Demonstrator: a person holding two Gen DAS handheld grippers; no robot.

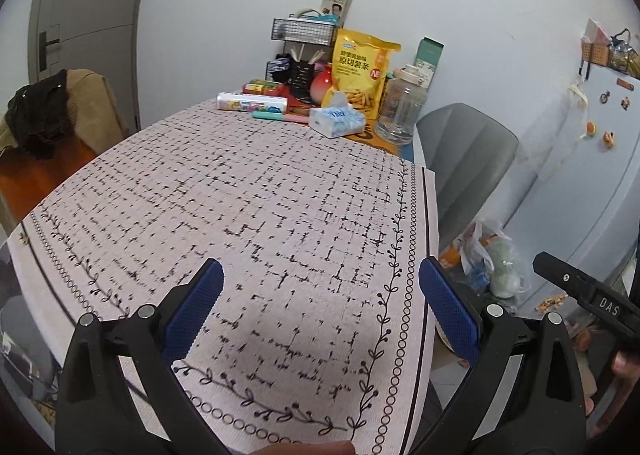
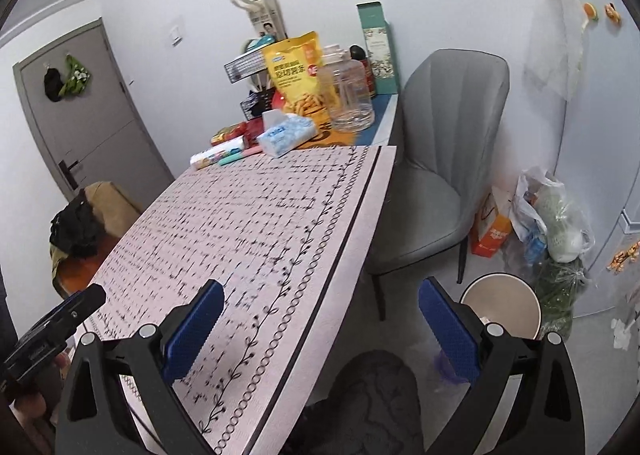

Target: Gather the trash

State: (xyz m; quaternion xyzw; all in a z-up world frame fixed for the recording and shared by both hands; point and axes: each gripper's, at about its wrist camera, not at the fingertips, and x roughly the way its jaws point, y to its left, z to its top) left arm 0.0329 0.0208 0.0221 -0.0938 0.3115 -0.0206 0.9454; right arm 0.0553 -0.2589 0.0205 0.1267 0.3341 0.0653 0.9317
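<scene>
My left gripper (image 1: 320, 287) is open and empty, held above the near part of the table with the pink patterned cloth (image 1: 240, 195). My right gripper (image 2: 320, 311) is open and empty, over the table's right edge (image 2: 352, 223). A round trash bin (image 2: 500, 307) stands on the floor just beyond its right finger. A tissue pack (image 1: 336, 121) lies at the far end of the table; it also shows in the right wrist view (image 2: 286, 137). No loose trash shows on the cloth. The right gripper's body (image 1: 588, 295) shows at the left view's right edge.
At the far end stand a yellow snack bag (image 1: 362, 71), a clear jar (image 1: 400, 111), a wire rack (image 1: 302, 31) and a wipes roll (image 1: 252, 102). A grey chair (image 2: 436, 159) stands right of the table. Plastic bags (image 2: 552, 215) lie on the floor by the fridge (image 2: 600, 95).
</scene>
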